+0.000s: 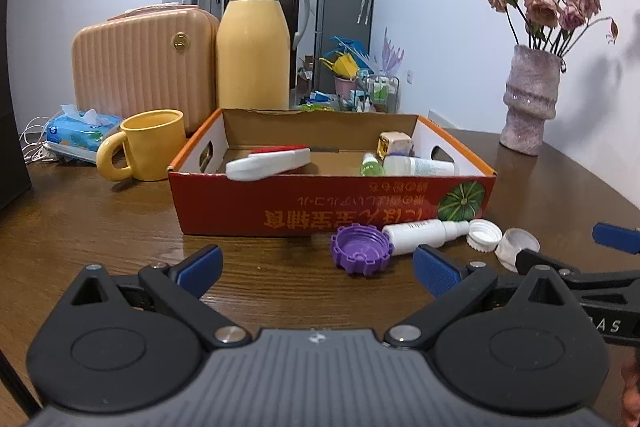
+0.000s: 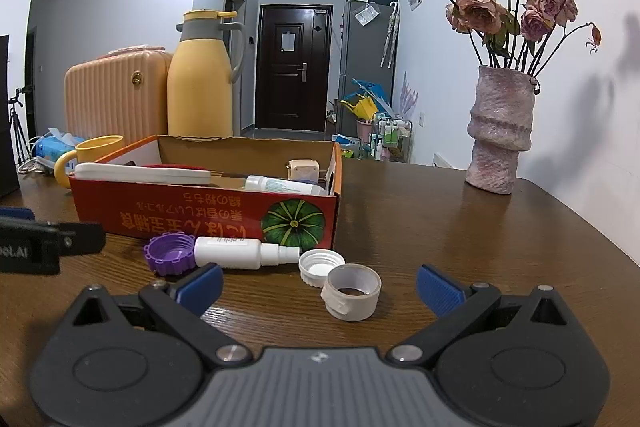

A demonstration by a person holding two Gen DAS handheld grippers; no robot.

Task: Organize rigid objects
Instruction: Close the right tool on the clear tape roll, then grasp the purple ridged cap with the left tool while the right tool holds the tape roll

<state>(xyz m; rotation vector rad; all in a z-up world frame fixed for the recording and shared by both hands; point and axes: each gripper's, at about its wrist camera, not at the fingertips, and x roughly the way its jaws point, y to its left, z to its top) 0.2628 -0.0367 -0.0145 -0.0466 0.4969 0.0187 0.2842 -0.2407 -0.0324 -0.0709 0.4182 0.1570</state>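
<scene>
A yellow mug (image 1: 150,145) and thermos (image 1: 254,39) stand left of the red cardboard box (image 1: 328,205) on the wooden table (image 1: 100,227). Before the box lie a purple cap (image 1: 361,247), white spray bottle (image 1: 424,231), white cap (image 2: 321,265) and tape ring (image 2: 351,291) — untouched. Left gripper (image 1: 318,267) and right gripper (image 2: 320,287) both hover with jaws wide, empty.

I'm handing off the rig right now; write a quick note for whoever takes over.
Left gripper: open, empty, low over the table.
Right gripper: open, empty.
Done: brush, tube, green bottle and small block lie in the box.
Left, on the table before the box: purple cap, spray bottle, white cap, tape ring.
</scene>
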